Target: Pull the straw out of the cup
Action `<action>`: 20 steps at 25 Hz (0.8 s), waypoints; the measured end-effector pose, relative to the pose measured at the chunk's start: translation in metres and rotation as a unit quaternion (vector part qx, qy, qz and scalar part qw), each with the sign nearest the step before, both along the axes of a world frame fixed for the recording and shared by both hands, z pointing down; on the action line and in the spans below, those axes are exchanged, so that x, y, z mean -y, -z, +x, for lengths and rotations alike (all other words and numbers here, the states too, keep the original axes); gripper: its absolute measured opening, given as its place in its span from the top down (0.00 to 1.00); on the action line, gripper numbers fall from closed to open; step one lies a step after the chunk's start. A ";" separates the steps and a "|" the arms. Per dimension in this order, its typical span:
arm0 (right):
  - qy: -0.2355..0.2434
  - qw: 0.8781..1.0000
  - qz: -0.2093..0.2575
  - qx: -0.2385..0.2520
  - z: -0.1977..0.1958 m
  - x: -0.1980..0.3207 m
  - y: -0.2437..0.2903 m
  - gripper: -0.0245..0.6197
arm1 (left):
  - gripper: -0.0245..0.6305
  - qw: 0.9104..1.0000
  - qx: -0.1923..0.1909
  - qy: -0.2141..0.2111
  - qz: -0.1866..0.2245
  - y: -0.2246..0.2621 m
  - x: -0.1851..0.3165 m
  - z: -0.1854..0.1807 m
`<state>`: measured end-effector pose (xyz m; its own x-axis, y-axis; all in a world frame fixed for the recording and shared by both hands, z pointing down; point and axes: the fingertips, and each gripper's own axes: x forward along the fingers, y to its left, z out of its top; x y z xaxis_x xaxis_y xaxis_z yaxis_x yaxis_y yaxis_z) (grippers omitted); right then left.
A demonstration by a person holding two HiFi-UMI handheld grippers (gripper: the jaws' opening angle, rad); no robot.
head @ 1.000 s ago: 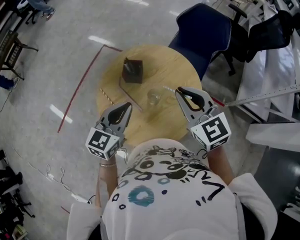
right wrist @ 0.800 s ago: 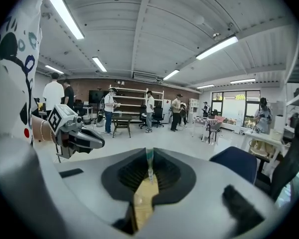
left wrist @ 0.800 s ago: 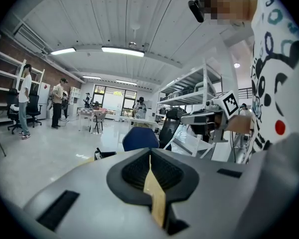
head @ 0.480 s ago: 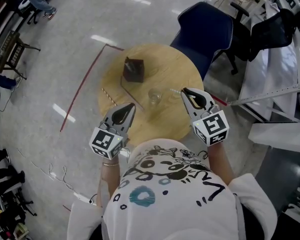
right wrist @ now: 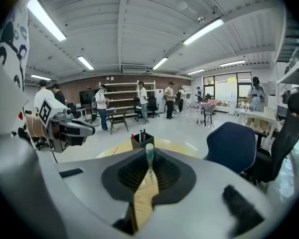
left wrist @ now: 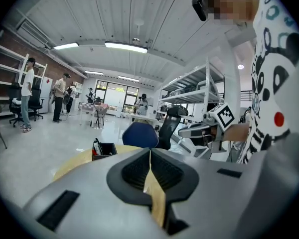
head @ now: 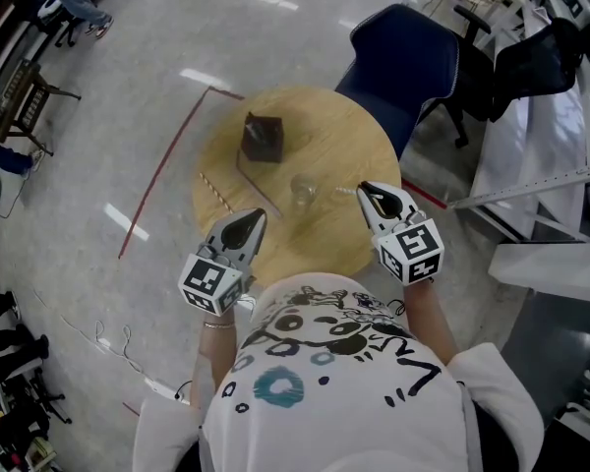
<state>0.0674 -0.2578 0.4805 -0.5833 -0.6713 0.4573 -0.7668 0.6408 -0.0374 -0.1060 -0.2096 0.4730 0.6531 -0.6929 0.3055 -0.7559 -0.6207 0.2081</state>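
- Straw (right wrist: 149,149) is pinched upright between the closed jaws of the right gripper (right wrist: 149,159), and its tip is free.
- Left gripper (left wrist: 150,156) has its jaws pressed together on nothing.
- Cup (head: 303,191) stands on the round table (head: 334,136), near the straw's end, and seems apart from it.
- Pulling out looks done; only putting the straw down may remain.

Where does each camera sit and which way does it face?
Head view: on the head, steeply down onto table, left gripper, right gripper, shirt.
Left gripper view: on that gripper, along its shut jaws across the table; shirt at right.
Right gripper view: on that gripper, along jaws shut on the straw; shirt at left.
Both gripper views share the pen holder.
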 end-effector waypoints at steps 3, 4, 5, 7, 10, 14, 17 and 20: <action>-0.003 1.000 -0.003 -0.001 0.001 0.000 -0.004 0.90 | 0.94 1.000 0.000 0.003 -0.001 0.000 0.002 0.000; -0.003 1.000 -0.004 -0.002 0.000 -0.001 -0.004 0.90 | 0.94 1.000 0.000 0.003 -0.002 0.000 0.003 -0.001; -0.002 1.000 -0.006 -0.003 0.000 -0.002 -0.005 0.90 | 0.94 1.000 0.000 0.003 -0.003 -0.001 0.003 -0.001; 0.000 1.000 -0.008 -0.004 -0.001 -0.004 -0.007 0.90 | 0.94 1.000 0.000 0.005 -0.004 -0.001 0.004 0.000; 0.006 1.000 -0.011 -0.007 -0.004 -0.007 -0.010 0.90 | 0.94 1.000 -0.001 0.006 -0.004 -0.002 0.005 0.000; 0.012 1.000 -0.012 -0.010 -0.007 -0.008 -0.012 0.90 | 0.94 1.000 -0.002 0.002 -0.006 -0.005 0.006 0.001; 0.015 1.000 -0.011 -0.015 -0.008 -0.008 -0.013 0.90 | 0.94 1.000 -0.002 0.002 -0.008 -0.008 0.007 0.001; 0.019 1.000 -0.008 -0.018 -0.009 -0.007 -0.012 0.90 | 0.94 1.000 -0.002 0.004 -0.009 -0.009 0.008 0.000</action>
<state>0.0579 -0.2505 0.4923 -0.5907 -0.6420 0.4888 -0.7432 0.6688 -0.0196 -0.1060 -0.2177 0.4818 0.6494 -0.6923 0.3146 -0.7594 -0.6116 0.2219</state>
